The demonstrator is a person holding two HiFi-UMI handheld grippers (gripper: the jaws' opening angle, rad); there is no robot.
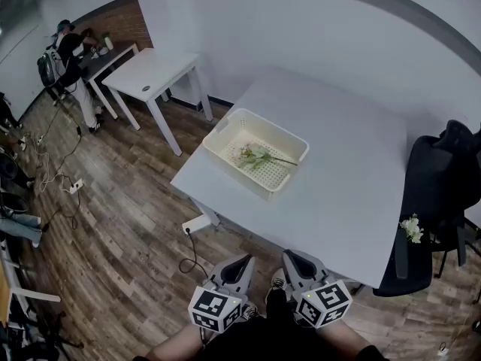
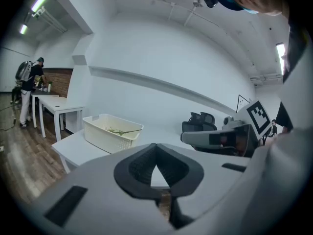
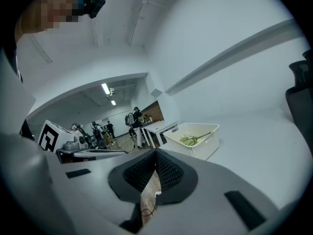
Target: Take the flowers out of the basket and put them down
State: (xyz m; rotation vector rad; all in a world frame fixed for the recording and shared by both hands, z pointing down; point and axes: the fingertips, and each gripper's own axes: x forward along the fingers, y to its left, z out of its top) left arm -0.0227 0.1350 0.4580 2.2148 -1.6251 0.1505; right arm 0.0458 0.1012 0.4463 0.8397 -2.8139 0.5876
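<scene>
Well, pale green-stemmed flowers (image 1: 256,156) flat in cream basket (image 1: 223,136); left gripper (image 1: 244,262), right gripper (image 1: 290,256): jaws clenched.

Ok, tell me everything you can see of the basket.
The basket is a cream rectangular tub that looks like plastic, with a perforated floor and walls, a thick rim and handle slots in its short ends. It stands upright near the left edge of the white table. The flowers lie on its floor, with the stem reaching toward the right wall. Nothing else touches it.
</scene>
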